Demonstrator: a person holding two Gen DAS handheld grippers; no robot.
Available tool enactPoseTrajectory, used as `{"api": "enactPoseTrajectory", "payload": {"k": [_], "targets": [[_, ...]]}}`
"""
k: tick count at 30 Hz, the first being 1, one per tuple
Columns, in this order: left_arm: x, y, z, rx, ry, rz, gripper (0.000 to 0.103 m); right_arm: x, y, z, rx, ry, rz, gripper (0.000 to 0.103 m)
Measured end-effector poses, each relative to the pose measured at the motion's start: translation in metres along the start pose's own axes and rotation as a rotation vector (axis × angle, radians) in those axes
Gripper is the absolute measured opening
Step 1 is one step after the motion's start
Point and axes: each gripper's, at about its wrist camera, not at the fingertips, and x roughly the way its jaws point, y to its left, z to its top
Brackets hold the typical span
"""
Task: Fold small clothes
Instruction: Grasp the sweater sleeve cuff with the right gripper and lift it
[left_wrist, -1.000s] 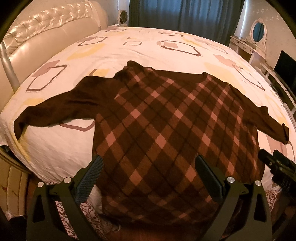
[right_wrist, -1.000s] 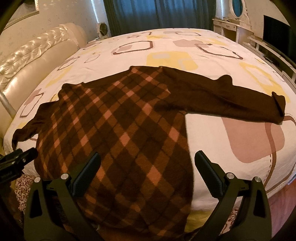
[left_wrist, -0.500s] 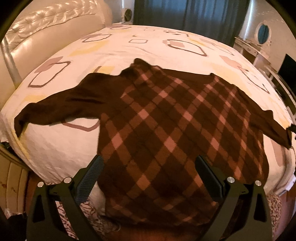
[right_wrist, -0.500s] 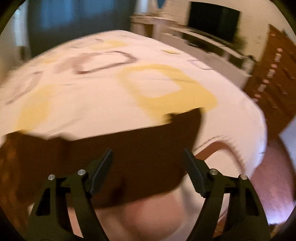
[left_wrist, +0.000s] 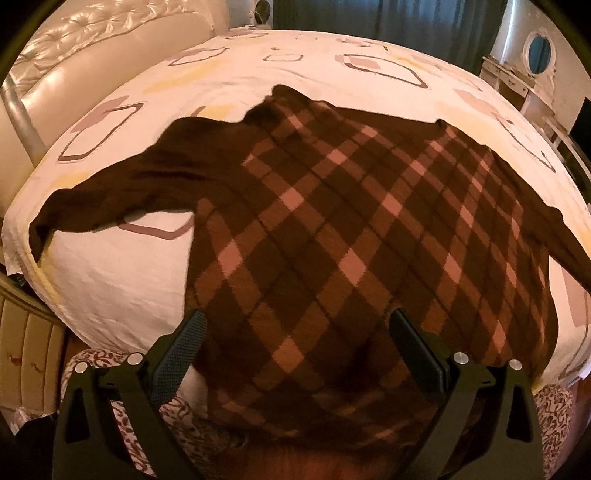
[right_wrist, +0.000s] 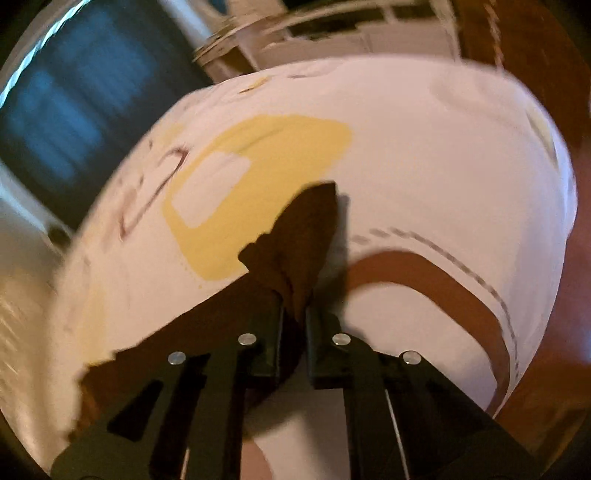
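Observation:
A brown argyle sweater (left_wrist: 332, 229) lies spread flat on the bed, its hem hanging over the near edge. Its plain brown left sleeve (left_wrist: 110, 195) stretches out to the left. My left gripper (left_wrist: 295, 343) is open and empty, hovering over the sweater's lower body near the hem. My right gripper (right_wrist: 294, 314) is shut on the cuff end of the right sleeve (right_wrist: 299, 243), which bunches up between the fingers above the bedspread. The right wrist view is blurred.
The bed (left_wrist: 110, 288) has a white cover with yellow and brown squares. A padded headboard (left_wrist: 74, 66) is at the left. Dark curtains (left_wrist: 388, 18) and a dressing table with an oval mirror (left_wrist: 535, 51) stand behind. Wooden floor (right_wrist: 554, 332) lies beyond the bed's corner.
My right gripper has swung right from the sweater's hem to the right sleeve's cuff and closed on it. My left gripper has edged slightly closer over the hem, still open.

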Motion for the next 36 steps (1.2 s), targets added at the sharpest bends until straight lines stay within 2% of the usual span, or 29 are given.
{"api": "enactPoseTrajectory", "payload": {"k": [3,4,6,8,10,11,12,14,15,17,18,19,22,25,27,30,33,36], "targets": [[0.004,-0.006,-0.002,0.015,0.014,-0.006,0.099,0.000,-0.052,0.000,0.194,0.039,0.189,0.010],[0.004,-0.007,-0.002,0.018,0.016,-0.007,0.099,-0.001,-0.066,0.000,0.251,0.034,0.229,0.014],[0.003,-0.008,-0.002,0.022,0.012,-0.009,0.099,-0.010,-0.091,-0.001,0.325,-0.002,0.265,0.020],[0.004,-0.010,-0.002,0.024,0.011,-0.008,0.099,-0.015,-0.100,0.001,0.350,-0.011,0.303,0.031],[0.004,-0.010,-0.001,0.019,0.014,-0.009,0.099,-0.019,-0.101,0.003,0.357,-0.021,0.339,0.051],[0.005,-0.010,-0.001,0.013,0.017,-0.009,0.099,-0.020,-0.097,0.004,0.349,-0.020,0.354,0.055],[0.005,-0.010,-0.001,0.009,0.020,-0.012,0.099,-0.018,-0.092,0.004,0.340,-0.016,0.355,0.059],[0.005,-0.009,-0.001,-0.001,0.024,-0.018,0.099,-0.013,-0.084,0.010,0.312,0.000,0.344,0.059],[0.004,-0.009,-0.001,-0.005,0.023,-0.021,0.099,-0.012,-0.083,0.010,0.306,0.007,0.344,0.058],[0.003,-0.009,-0.001,-0.003,0.018,-0.019,0.099,-0.008,-0.076,0.012,0.269,0.035,0.325,0.039],[0.002,-0.009,-0.001,-0.002,0.013,-0.019,0.099,-0.003,-0.073,0.018,0.253,0.052,0.313,0.007],[0.002,-0.010,0.000,-0.002,0.010,-0.019,0.099,0.000,-0.074,0.019,0.232,0.079,0.299,0.003],[-0.001,-0.005,0.002,-0.027,-0.001,-0.014,0.099,-0.008,-0.089,0.021,0.228,0.026,0.225,0.002],[0.003,0.002,0.003,-0.041,0.017,-0.035,0.099,-0.008,-0.103,0.014,0.304,0.023,0.260,0.002],[0.008,0.008,0.004,-0.058,0.055,-0.059,0.099,-0.014,-0.097,0.016,0.286,0.010,0.236,0.002],[0.012,0.018,0.005,-0.088,0.079,-0.082,0.099,-0.026,-0.088,0.015,0.253,-0.010,0.264,0.002],[0.007,0.024,0.007,-0.065,0.054,-0.077,0.099,-0.044,-0.061,0.023,0.214,-0.039,0.327,0.003],[0.000,0.032,0.012,-0.044,0.024,-0.070,0.099,-0.065,-0.011,0.027,0.134,-0.059,0.405,0.003]]}}
